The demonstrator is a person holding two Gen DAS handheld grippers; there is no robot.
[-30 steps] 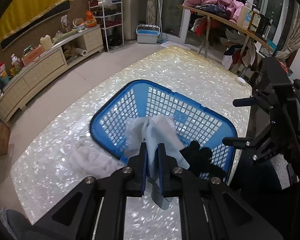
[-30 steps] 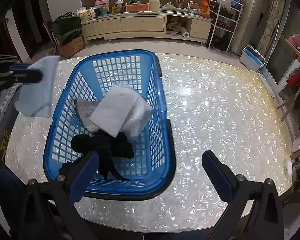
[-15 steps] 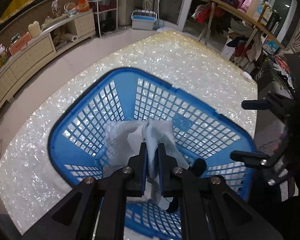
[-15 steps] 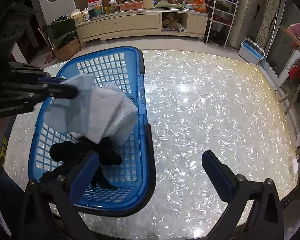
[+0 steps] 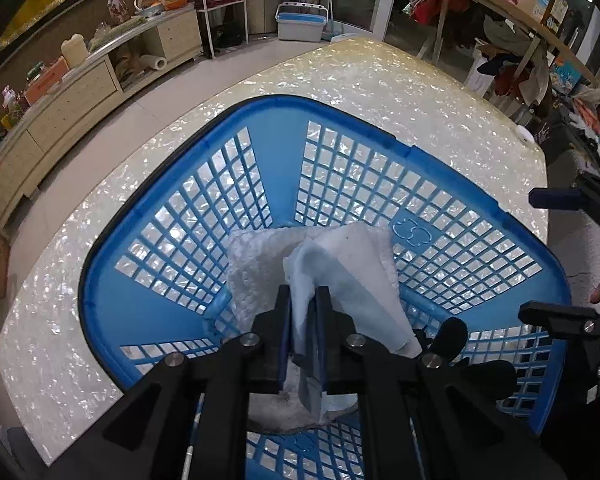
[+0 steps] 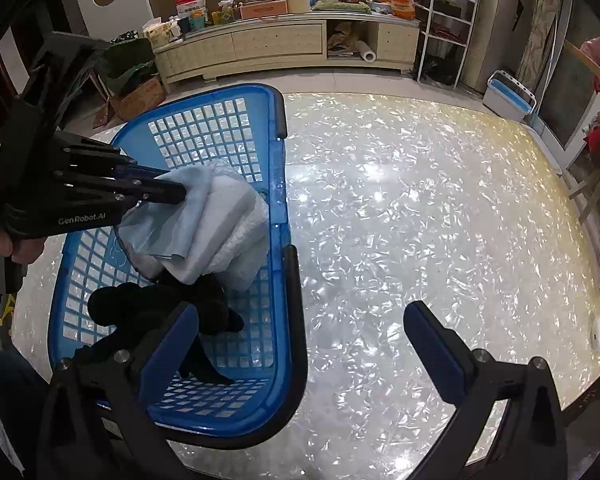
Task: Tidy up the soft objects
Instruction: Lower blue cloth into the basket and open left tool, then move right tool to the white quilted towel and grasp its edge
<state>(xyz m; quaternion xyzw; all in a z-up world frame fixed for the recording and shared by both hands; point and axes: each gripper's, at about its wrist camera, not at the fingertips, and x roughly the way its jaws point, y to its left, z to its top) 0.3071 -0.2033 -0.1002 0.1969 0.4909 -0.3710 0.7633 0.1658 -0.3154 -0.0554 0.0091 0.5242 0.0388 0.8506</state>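
A blue plastic basket (image 5: pixel 276 148) (image 6: pixel 278 208) stands on the pearly table. My left gripper (image 5: pixel 303 300) (image 6: pixel 182 192) is shut on a pale blue cloth (image 5: pixel 306 276) (image 6: pixel 168 220) and holds it over the basket's inside. Under it lie a white quilted cloth (image 5: pixel 252 264) (image 6: pixel 244 248) and a black soft item (image 6: pixel 156 304) (image 5: pixel 454 332). My right gripper (image 6: pixel 300 328) is open and empty, its left finger over the basket's near right rim; it also shows at the right edge of the left wrist view (image 5: pixel 556 256).
The pearly table (image 6: pixel 420 208) stretches right of the basket. A small white disc (image 6: pixel 599 330) lies near the table's right edge. A long cabinet (image 6: pixel 260 46), a wire shelf rack (image 6: pixel 444 20) and a clothes rack (image 5: pixel 500 8) stand beyond.
My left gripper has carried the pale blue cloth forward and down over the basket, above the white cloth. The right gripper has shifted a little right and stays open.
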